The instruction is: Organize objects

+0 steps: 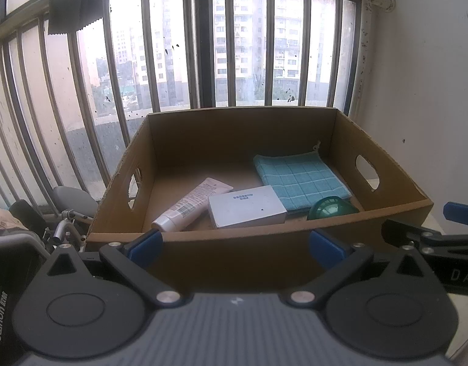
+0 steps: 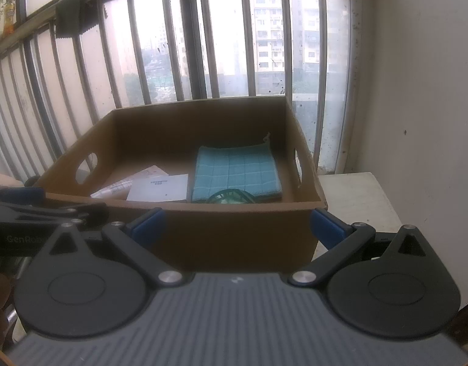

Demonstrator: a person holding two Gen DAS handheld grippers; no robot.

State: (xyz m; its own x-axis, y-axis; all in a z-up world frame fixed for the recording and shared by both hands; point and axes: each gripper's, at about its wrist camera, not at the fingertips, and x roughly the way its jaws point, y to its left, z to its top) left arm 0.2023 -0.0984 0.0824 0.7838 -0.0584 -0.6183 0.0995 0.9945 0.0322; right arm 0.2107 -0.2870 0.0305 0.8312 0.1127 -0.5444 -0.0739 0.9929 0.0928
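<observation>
Box [image 1: 258, 238] of light, stiff cardboard on tabletop [image 2: 355, 195], holding tube [image 1: 191, 202], small carton [image 1: 246, 206], soft cloth [image 1: 298, 180]; best taken by side handle holes. Both hand-held grippers, left [image 1: 235, 239] and right [image 2: 237, 222], wide apart, holding nothing.

Daylight comes through the barred window [image 1: 234, 45], which is blown out white in patches. Below it the box [image 1: 258, 235] sits backlit, its near wall in deep shadow. Fisheye bending curves the bars toward the edges. Both views are hazy and slightly soft.
</observation>
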